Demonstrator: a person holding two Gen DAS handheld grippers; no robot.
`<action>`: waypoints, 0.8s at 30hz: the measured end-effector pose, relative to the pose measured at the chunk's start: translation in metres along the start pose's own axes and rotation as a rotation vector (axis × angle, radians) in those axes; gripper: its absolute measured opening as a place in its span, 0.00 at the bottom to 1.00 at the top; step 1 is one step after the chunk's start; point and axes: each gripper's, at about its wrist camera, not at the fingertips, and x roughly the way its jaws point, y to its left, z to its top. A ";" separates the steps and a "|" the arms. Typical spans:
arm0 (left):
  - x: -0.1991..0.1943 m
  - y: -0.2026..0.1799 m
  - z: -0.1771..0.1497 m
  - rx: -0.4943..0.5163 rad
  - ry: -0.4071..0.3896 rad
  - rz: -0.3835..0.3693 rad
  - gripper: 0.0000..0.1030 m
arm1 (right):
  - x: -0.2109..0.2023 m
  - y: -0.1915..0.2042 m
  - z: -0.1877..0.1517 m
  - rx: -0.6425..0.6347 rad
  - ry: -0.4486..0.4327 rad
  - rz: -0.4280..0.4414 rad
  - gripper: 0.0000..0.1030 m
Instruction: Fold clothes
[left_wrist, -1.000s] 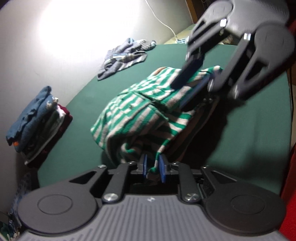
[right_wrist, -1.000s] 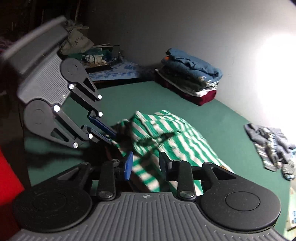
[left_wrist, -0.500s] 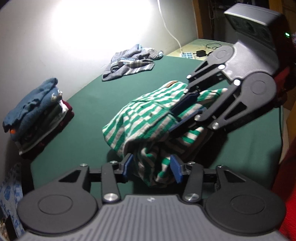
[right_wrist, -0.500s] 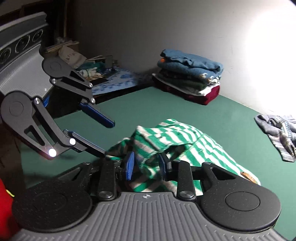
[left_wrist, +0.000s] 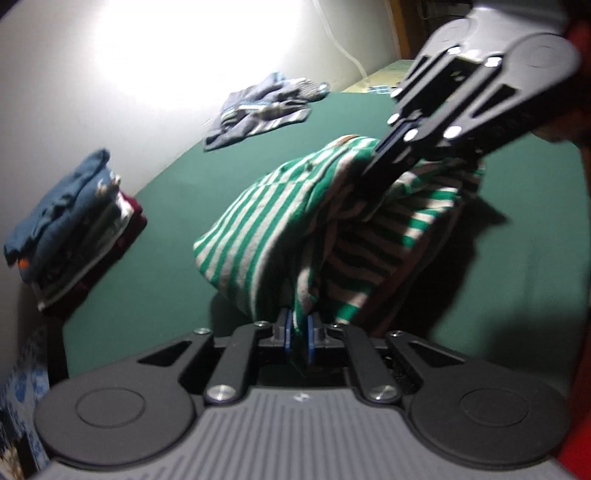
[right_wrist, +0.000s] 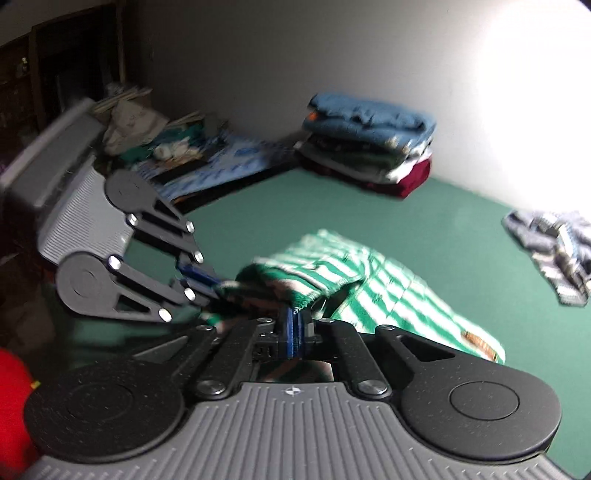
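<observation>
So the green-and-white striped shirt (left_wrist: 280, 218) is bunched up in a heap near the front of the green table (left_wrist: 166, 206), partly lifted off it. It's soft knit stuff, light and floppy, so no shape gets held on its own and loose layers are likely to sag or slide wherever they aren't pinched. Edges, hems or shoulder seams are probably the better spots to be grabbed, not the middle of the pile.

The left gripper (left_wrist: 300, 328) is clamped down on a fold of the shirt right at its pads, low and close to the table. The right gripper (right_wrist: 294, 325) is clenched on another bit of the same fabric, and is seen from the left camera angled down into the top of the heap. Both are held close together.

A folded stack (right_wrist: 369, 144) is sat against the wall, and a grey crumpled garment (left_wrist: 258, 107) is lying further back.
</observation>
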 end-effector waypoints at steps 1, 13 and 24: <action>0.001 -0.001 -0.001 0.014 0.005 0.003 0.05 | 0.001 -0.001 -0.002 -0.004 0.021 0.008 0.02; 0.008 -0.013 -0.016 0.179 0.061 0.040 0.04 | -0.005 -0.013 -0.008 -0.015 0.126 0.106 0.04; -0.006 -0.014 0.006 0.212 0.020 0.044 0.30 | 0.010 0.000 -0.009 -0.073 0.025 0.085 0.30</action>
